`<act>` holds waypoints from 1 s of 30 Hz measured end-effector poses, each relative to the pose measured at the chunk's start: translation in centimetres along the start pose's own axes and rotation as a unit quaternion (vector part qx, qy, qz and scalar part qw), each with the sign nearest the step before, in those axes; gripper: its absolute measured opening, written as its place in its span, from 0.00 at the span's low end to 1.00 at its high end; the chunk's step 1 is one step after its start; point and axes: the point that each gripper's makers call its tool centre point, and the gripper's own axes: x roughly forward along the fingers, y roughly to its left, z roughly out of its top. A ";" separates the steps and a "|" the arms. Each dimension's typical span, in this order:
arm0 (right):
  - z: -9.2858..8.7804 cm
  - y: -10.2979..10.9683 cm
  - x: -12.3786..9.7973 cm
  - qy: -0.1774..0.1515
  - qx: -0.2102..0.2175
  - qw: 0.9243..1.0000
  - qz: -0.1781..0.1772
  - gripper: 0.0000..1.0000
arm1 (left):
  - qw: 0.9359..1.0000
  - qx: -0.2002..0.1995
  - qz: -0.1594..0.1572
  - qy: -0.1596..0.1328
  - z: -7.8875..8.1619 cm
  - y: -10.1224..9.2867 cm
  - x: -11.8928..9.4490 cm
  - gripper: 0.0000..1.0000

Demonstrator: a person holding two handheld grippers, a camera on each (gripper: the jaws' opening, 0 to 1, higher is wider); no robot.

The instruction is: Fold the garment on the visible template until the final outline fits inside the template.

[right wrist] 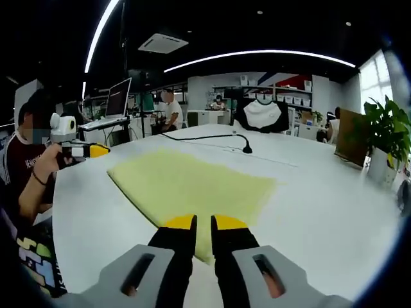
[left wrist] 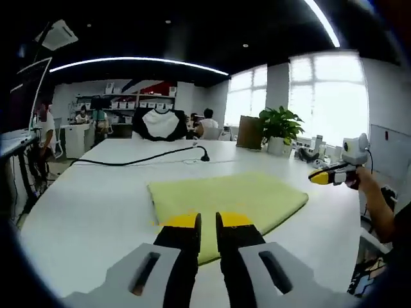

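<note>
A pale yellow-green garment (left wrist: 234, 196) lies flat on the white table (left wrist: 90, 212), roughly rectangular with its corners spread. In the left gripper view my left gripper (left wrist: 207, 223) rises from the bottom, its yellow-tipped jaws close together with nothing between them, held short of the cloth's near edge. My right gripper (left wrist: 329, 176) hangs in a hand beyond the table's right side, apart from the cloth. In the right gripper view the garment (right wrist: 192, 183) lies ahead of my right gripper (right wrist: 203, 224), whose jaws are shut and empty. My left gripper (right wrist: 87, 151) is held by a person off the table's left edge.
A black cable (left wrist: 141, 158) with a plug end runs across the far half of the table. A potted plant (left wrist: 280, 125) and a brown box stand at the far corner. A black-and-white garment (right wrist: 260, 115) hangs on a chair behind. People sit at distant desks.
</note>
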 end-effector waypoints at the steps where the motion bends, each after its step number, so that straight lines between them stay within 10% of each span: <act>1: 0.1 0.9 0.4 0.004 -0.003 1.000 0.013 0.07 | 1.000 0.001 0.001 0.002 -0.2 -0.3 0.3 0.08; 20: 1.5 4.1 7.2 -0.016 0.023 0.999 -0.016 0.07 | 0.999 -0.022 0.033 0.033 -1.9 -4.5 6.2 0.01; 25: 1.3 4.6 9.3 -0.012 -0.009 1.000 -0.022 0.02 | 0.992 0.039 0.036 0.114 -4.8 -4.7 8.2 0.01; 30: 0.3 6.1 10.7 0.005 -0.032 0.999 -0.009 0.00 | 0.992 0.036 0.027 0.121 -5.3 -5.6 9.2 0.01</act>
